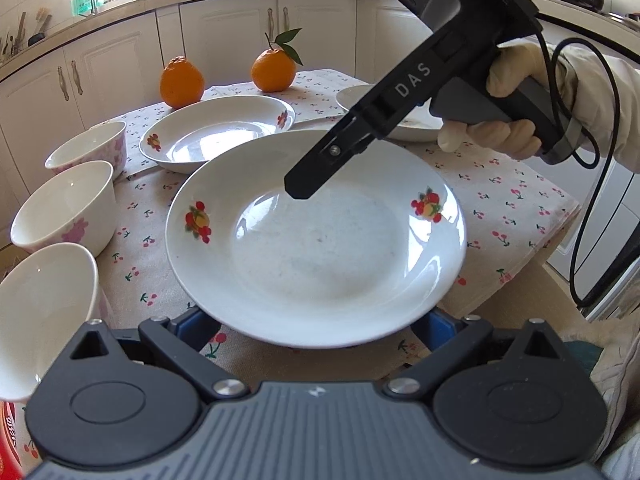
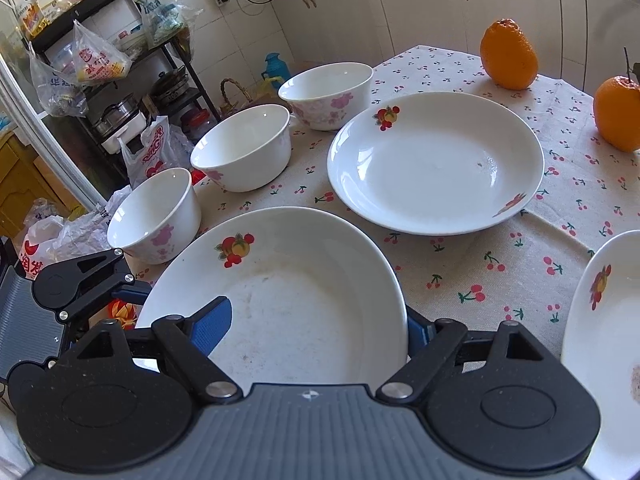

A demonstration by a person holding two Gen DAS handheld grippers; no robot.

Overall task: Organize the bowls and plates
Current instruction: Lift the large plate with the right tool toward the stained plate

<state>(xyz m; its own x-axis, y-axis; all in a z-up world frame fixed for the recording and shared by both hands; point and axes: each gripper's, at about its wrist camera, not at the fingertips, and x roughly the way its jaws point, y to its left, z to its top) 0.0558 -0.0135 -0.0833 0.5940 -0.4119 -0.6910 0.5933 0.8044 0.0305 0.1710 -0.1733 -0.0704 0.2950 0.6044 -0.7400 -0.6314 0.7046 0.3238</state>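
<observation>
A white fruit-print plate (image 1: 316, 248) lies near the table's front edge, also in the right wrist view (image 2: 296, 292). My left gripper (image 1: 316, 330) is open, its blue fingers under the plate's near rim. My right gripper (image 2: 320, 326) is open over the same plate, one blue finger (image 2: 212, 326) above its inside, the other beyond its rim; it shows from the side in the left wrist view (image 1: 304, 188). A second plate (image 2: 436, 164) lies behind, a third (image 2: 600, 344) at right. Three pink-flowered bowls (image 2: 154, 216) (image 2: 244, 148) (image 2: 328, 94) line the left edge.
Two oranges (image 2: 508, 54) (image 2: 618, 118) stand at the table's far side on the cherry-print cloth (image 2: 460, 272). White cabinets (image 1: 224, 40) lie beyond. A shelf rack with bags (image 2: 100, 60) stands left of the table. The right gripper's black cable (image 1: 588, 216) hangs at right.
</observation>
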